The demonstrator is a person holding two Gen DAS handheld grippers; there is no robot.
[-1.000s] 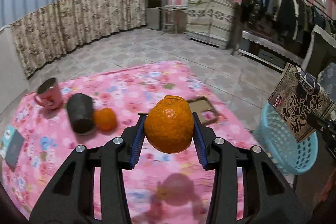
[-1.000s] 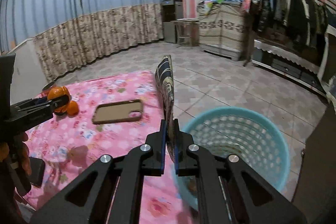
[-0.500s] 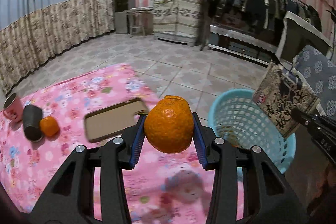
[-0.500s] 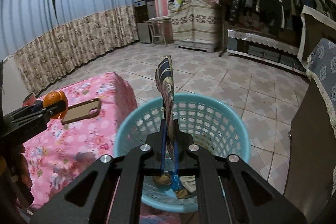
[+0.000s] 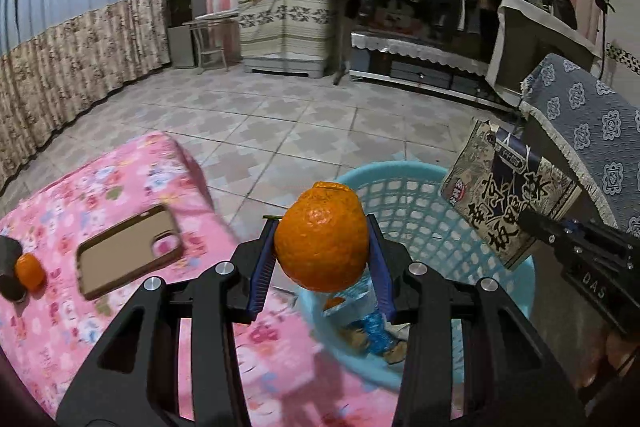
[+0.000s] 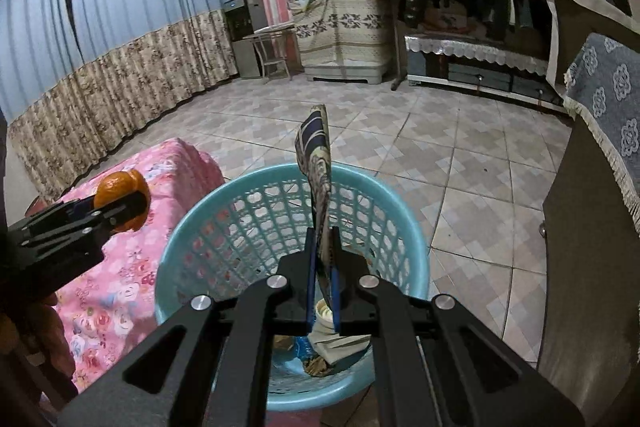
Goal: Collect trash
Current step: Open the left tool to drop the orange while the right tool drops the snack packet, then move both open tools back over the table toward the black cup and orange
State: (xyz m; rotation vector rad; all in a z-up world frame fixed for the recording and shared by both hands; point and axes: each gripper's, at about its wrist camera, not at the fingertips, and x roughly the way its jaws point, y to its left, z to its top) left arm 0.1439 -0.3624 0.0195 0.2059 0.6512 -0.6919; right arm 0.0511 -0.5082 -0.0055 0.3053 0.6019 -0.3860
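My left gripper (image 5: 322,263) is shut on an orange peel shaped like a whole orange (image 5: 321,237), held at the near rim of a light blue plastic basket (image 5: 436,219); it also shows in the right wrist view (image 6: 122,203). My right gripper (image 6: 323,269) is shut on a flat printed snack wrapper (image 6: 318,163), held upright over the basket (image 6: 192,227). The wrapper also shows in the left wrist view (image 5: 508,199). Trash lies in the basket bottom (image 6: 332,343).
A pink floral-covered table (image 5: 60,307) stands left of the basket, with a phone case (image 5: 124,253), a small orange (image 5: 29,270) and a dark cup (image 5: 8,267). A cloth-covered cabinet (image 6: 600,167) stands to the right. Tiled floor lies beyond.
Both grippers have swung right from the table toward the basket, carrying the orange peel and the wrapper. The right gripper is now over the basket.
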